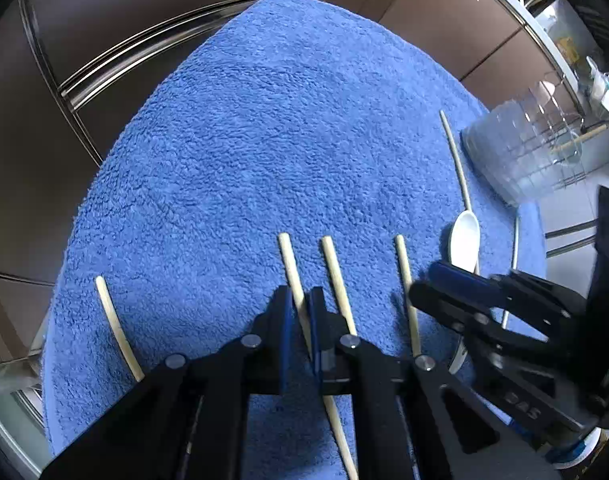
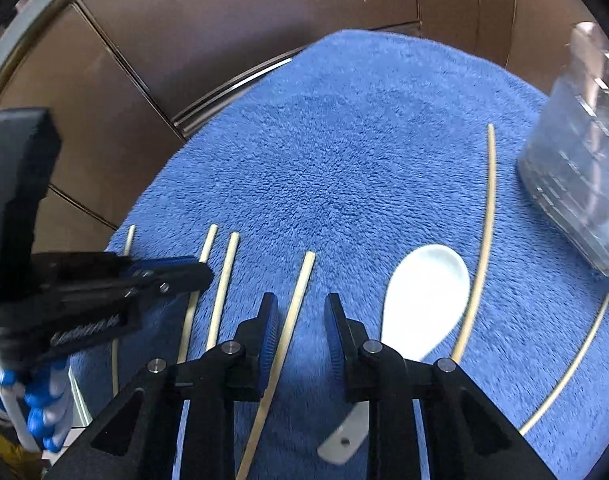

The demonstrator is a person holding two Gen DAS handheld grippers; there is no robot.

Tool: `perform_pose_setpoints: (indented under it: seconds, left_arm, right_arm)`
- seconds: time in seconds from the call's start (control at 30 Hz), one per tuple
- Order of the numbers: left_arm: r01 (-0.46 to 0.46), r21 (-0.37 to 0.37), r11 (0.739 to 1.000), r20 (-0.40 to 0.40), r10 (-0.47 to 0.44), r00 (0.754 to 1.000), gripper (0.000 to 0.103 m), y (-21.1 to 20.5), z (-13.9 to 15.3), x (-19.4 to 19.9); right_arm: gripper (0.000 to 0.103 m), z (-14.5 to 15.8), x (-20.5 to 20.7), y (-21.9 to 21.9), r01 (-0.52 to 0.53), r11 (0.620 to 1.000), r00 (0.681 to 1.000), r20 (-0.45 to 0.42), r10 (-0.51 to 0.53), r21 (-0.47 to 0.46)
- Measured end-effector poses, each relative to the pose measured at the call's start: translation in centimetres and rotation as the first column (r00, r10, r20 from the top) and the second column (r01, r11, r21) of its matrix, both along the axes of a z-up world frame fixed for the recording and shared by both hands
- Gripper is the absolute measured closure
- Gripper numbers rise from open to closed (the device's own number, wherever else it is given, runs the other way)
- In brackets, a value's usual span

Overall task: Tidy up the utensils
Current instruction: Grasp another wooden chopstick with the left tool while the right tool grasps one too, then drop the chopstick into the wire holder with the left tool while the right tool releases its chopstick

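Several pale wooden chopsticks and a white ceramic spoon lie on a blue towel. My left gripper points steeply down, shut on one chopstick whose end sticks out past the pads. The right wrist view shows that gripper from the side at the left. My right gripper straddles another chopstick. That stick lies close to its left pad, with a clear gap to the right pad. It shows blurred in the left wrist view, just left of the spoon.
A clear ribbed plastic container stands at the towel's right edge. More chopsticks lie loose: one far left, one long one beside the spoon, one at the right rim. Brown cabinet fronts lie beyond the towel.
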State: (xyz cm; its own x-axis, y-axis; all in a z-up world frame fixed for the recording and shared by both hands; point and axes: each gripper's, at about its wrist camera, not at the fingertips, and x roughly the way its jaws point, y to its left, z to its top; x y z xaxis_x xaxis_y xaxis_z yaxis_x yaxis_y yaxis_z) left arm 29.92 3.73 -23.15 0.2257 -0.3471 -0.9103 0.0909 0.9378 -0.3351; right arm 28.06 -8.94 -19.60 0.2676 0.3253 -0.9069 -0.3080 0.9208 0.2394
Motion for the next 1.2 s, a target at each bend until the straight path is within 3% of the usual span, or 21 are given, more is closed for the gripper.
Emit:
perform_pose_setpoints:
  seconds: [0.13, 0.27, 0.43, 0.67, 0.8, 0.93, 1.03, 1.2]
  left_arm:
    - [-0.010, -0.008, 1.000, 0.014, 0.010, 1.000, 0.096, 0.6, 0.1, -0.3]
    - [-0.019, -0.011, 1.000, 0.042, 0.019, 0.999, 0.096, 0.4, 0.2, -1.1]
    - [-0.018, -0.024, 1.000, 0.096, 0.020, 0.995, 0.098, 0.6, 0.8, -2.3]
    - [-0.013, -0.074, 0.997, 0.229, 0.029, 0.973, 0.098, 1.5, 4.2, -5.6]
    - [0.019, -0.111, 0.994, 0.318, 0.017, 0.948, 0.098, 1.4, 6.8, -7.6]
    - [0.071, -0.140, 0.988, 0.436, -0.002, 0.900, 0.098, 0.3, 10.3, -9.5]
    - [0.105, -0.139, 0.985, 0.522, -0.017, 0.853, 0.098, -1.5, 12.9, -10.7]
    - [0.145, -0.150, 0.978, 0.598, -0.027, 0.801, 0.098, -5.4, 16.4, -9.8]
  right_arm:
    - [0.083, -0.6, 1.2, 1.1, 0.008, 0.999, 1.000, -0.020, -0.009, -0.044]
    - [0.094, -0.6, 1.3, 2.0, 0.001, 0.995, 1.000, 0.002, -0.001, -0.099]
    - [0.097, 0.4, 0.7, 0.6, 0.018, 1.000, 1.000, 0.006, -0.018, -0.003]
    - [0.097, 5.3, -3.9, -3.6, 0.016, 0.976, 0.992, 0.121, -0.044, 0.219]
    - [0.097, 8.0, -6.9, -5.9, 0.012, 0.955, 0.973, 0.216, -0.079, 0.296]
    - [0.097, 10.6, -10.2, -9.2, 0.017, 0.943, 0.939, 0.318, -0.128, 0.331]
    - [0.097, 12.6, -11.7, -12.1, 0.056, 0.940, 0.898, 0.395, -0.195, 0.336]
    - [0.097, 16.1, -12.6, -16.7, 0.132, 0.926, 0.801, 0.513, -0.309, 0.353]
